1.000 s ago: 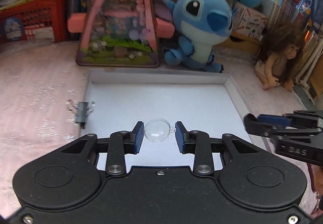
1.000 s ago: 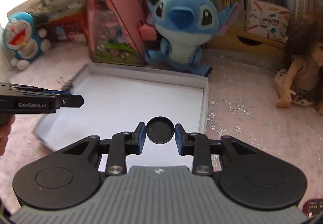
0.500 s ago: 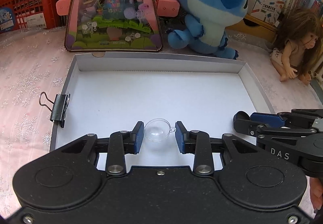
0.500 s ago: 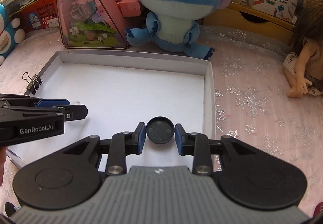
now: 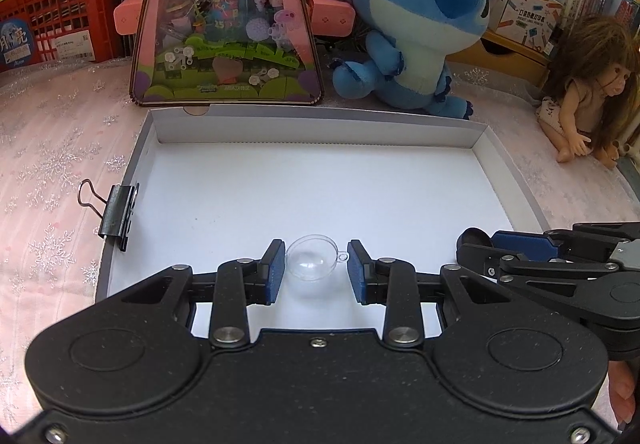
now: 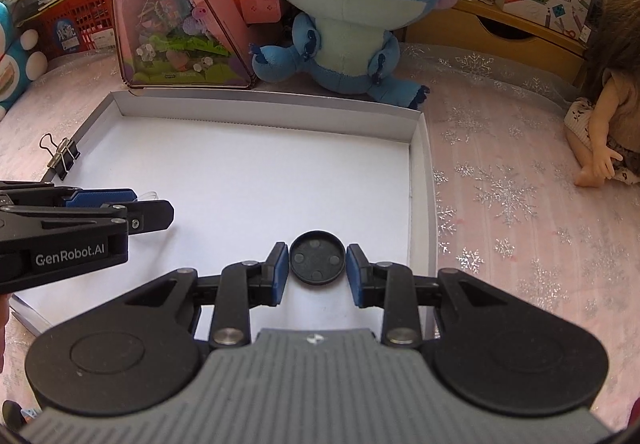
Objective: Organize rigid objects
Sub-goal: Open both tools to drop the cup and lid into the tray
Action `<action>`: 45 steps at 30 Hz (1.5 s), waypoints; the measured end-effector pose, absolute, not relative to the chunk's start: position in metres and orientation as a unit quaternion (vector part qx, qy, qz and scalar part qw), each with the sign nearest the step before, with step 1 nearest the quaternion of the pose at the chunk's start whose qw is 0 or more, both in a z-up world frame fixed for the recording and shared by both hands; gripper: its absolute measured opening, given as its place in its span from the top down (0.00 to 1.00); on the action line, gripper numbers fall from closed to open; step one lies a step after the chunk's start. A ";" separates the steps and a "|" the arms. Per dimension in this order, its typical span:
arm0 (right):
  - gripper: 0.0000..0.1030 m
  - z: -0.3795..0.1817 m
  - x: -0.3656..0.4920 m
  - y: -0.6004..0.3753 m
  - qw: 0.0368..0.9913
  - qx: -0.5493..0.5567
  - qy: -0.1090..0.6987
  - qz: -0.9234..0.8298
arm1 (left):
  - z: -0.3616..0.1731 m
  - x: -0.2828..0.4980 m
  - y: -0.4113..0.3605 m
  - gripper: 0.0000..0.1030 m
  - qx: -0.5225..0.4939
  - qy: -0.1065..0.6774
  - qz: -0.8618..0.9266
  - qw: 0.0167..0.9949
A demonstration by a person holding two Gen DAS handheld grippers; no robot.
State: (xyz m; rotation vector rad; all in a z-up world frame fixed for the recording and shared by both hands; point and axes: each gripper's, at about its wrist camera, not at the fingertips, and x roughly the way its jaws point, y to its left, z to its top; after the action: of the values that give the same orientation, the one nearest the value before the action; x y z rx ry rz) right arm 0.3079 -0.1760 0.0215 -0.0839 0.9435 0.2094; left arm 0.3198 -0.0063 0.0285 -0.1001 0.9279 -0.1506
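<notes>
Left gripper (image 5: 316,264) was pinched on a clear dome (image 5: 313,258), jaws narrow, the dome's small tab at its 3 o'clock against the right pad. Right gripper (image 6: 316,264) was clamped the same way on a black disc (image 6: 317,257), underside up, pads touching at 9 and 12-to-3... call it 9 and 3 o'clock. Both parts were held, neither released. Outward: both claws sat low over the near edge of the white tray (image 5: 320,132), left one toward 6 o'clock of the tray floor, right one toward 5, close to the right wall. In the left view the right gripper came in from 3 o'clock; in the right view the left came in from 9. A binder clip (image 5: 116,212) was clamped on the tray's left wall at 9 o'clock. Past the tray at 12: pink toy case (image 5: 226,20), blue plush (image 5: 412,16); doll (image 5: 584,96) at 2 o'clock on the pink cloth (image 5: 52,148). Change over the last second: both claws dropped and tilted toward the tray, which went from partly in frame to filling it, then they stopped; jaw width didn't move. My read: carry phase was done, both were staged for put-down. Tray floor was bare, so no collision risk; the dome looks light and slick, it may roll on release.
</notes>
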 end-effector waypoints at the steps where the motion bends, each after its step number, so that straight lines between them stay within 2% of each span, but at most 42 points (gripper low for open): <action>1: 0.65 0.021 0.308 -0.176 0.885 -0.039 0.453 0.100 | 0.029 0.320 -0.006 0.69 -0.049 0.446 -0.072 0.891; 7: 0.65 0.022 0.307 -0.176 0.887 -0.039 0.450 0.100 | 0.029 0.319 -0.008 0.69 -0.040 0.443 -0.074 0.892; 10: 0.59 0.022 0.306 -0.177 0.889 -0.035 0.445 0.100 | 0.029 0.318 -0.009 0.68 -0.030 0.441 -0.070 0.895; 12: 0.49 0.023 0.303 -0.179 0.893 -0.033 0.439 0.099 | 0.030 0.315 -0.011 0.66 -0.018 0.434 -0.060 0.899; 14: 0.44 0.024 0.300 -0.182 0.896 -0.029 0.432 0.101 | 0.031 0.311 -0.011 0.54 -0.007 0.425 -0.057 0.903; 16: 0.37 0.026 0.296 -0.184 0.901 -0.027 0.422 0.099 | 0.033 0.307 -0.010 0.52 -0.003 0.418 -0.057 0.907; 19: 0.32 0.031 0.287 -0.189 0.909 -0.024 0.405 0.101 | 0.039 0.298 -0.007 0.44 -0.009 0.405 -0.058 0.912; 25: 0.18 0.045 0.248 -0.194 0.937 -0.036 0.334 0.094 | 0.057 0.261 -0.005 0.36 -0.001 0.364 -0.072 0.929; 45: 0.09 0.036 0.133 -0.214 0.965 -0.038 0.236 0.105 | 0.059 0.128 -0.005 0.27 0.006 0.299 -0.128 0.946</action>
State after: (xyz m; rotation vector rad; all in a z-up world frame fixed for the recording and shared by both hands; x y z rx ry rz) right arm 0.1327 -0.2135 0.0363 -0.0760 0.4771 0.2129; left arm 0.1277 -0.0048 0.0590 0.0126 0.6089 -0.2614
